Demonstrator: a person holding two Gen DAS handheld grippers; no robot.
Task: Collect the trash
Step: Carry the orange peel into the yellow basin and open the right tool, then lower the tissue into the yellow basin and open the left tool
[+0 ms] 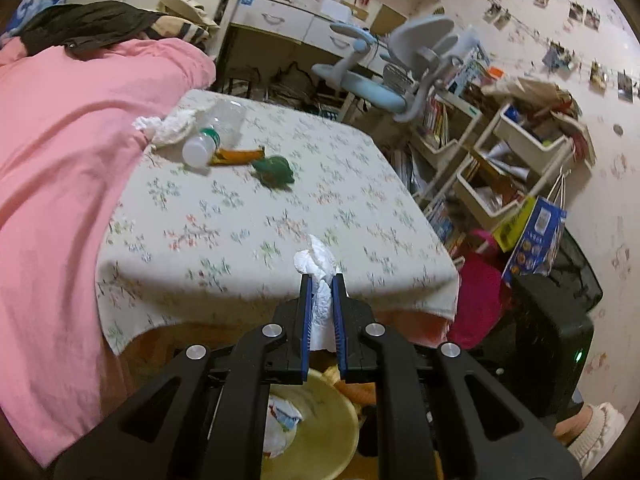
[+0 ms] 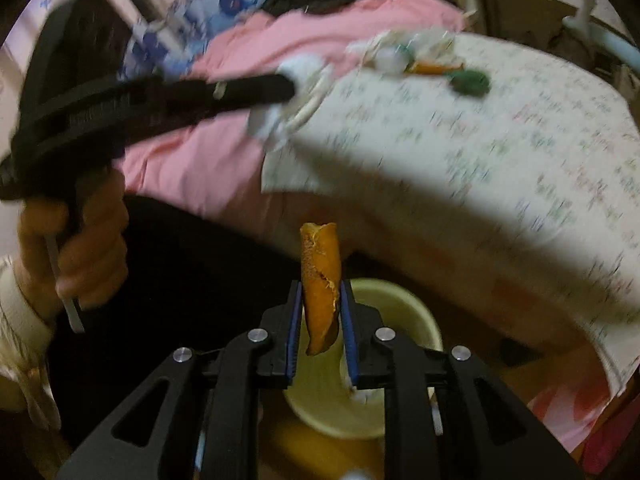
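Left gripper [image 1: 322, 292] clamps crumpled white tissue [image 1: 318, 264]; right gripper [image 2: 320, 300] holds curled orange peel [image 2: 320, 276] above yellow plastic bin [image 2: 400, 312]; clear plastic bottle [image 1: 208, 140] beyond awaits.

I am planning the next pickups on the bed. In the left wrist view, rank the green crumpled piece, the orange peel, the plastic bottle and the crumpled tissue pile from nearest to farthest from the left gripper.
From the left gripper:
1. Green crumpled piece, mid-cloth.
2. Orange peel, just left of it.
3. Plastic bottle, left again.
4. Crumpled tissue pile, far left by the pink blanket.
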